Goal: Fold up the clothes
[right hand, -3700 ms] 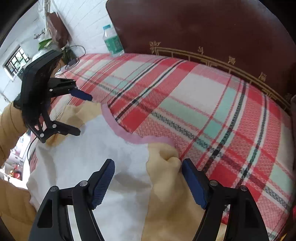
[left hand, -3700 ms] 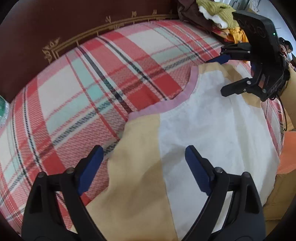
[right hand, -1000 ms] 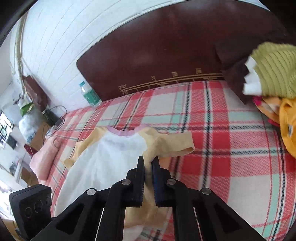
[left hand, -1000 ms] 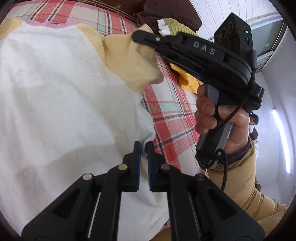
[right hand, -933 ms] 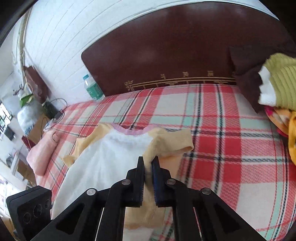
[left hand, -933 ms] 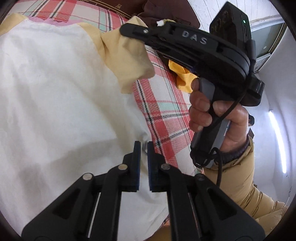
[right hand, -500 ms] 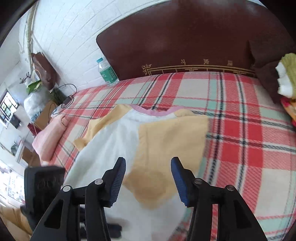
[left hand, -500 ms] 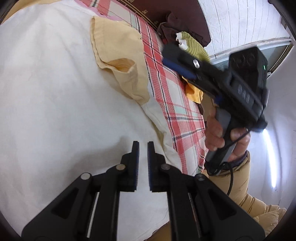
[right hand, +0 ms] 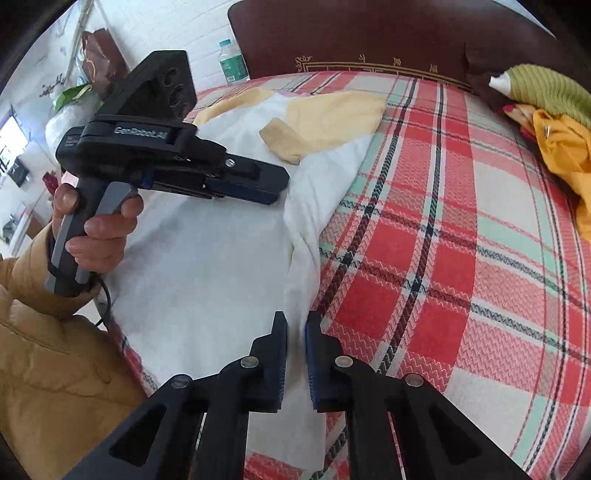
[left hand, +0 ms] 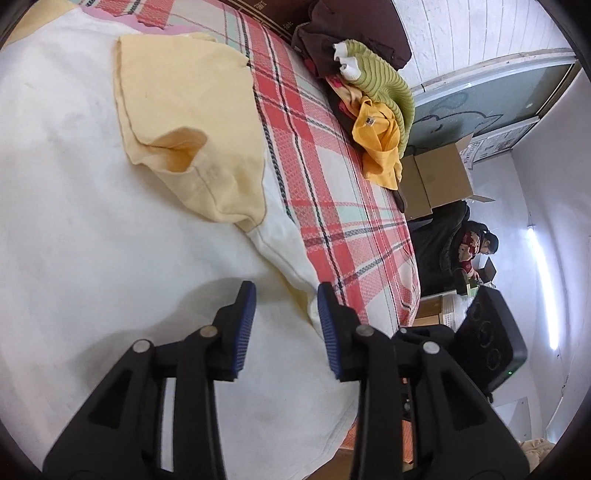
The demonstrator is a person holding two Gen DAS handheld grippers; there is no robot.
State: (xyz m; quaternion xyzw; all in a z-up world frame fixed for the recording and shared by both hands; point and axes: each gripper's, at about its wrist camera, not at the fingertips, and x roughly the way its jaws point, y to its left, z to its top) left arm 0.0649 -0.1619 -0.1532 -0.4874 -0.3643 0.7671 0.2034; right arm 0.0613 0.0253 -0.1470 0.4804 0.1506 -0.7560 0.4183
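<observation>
The white cotton T-shirt with yellow sleeves (right hand: 207,258) lies flat on the red plaid bed (right hand: 461,258), its right sleeve (left hand: 192,122) folded inward. The left claw (left hand: 284,325) is released above the fabric. The right claw (right hand: 296,354) is clenched on the side seam. Risk: a thin pinch may slip, bunching the fold.

A bed (right hand: 461,258) with a plaid cover is carrying a white shirt (right hand: 207,266) with yellow sleeves, and a pile of clothes (right hand: 546,122) is lying beside the headboard (right hand: 369,33).
</observation>
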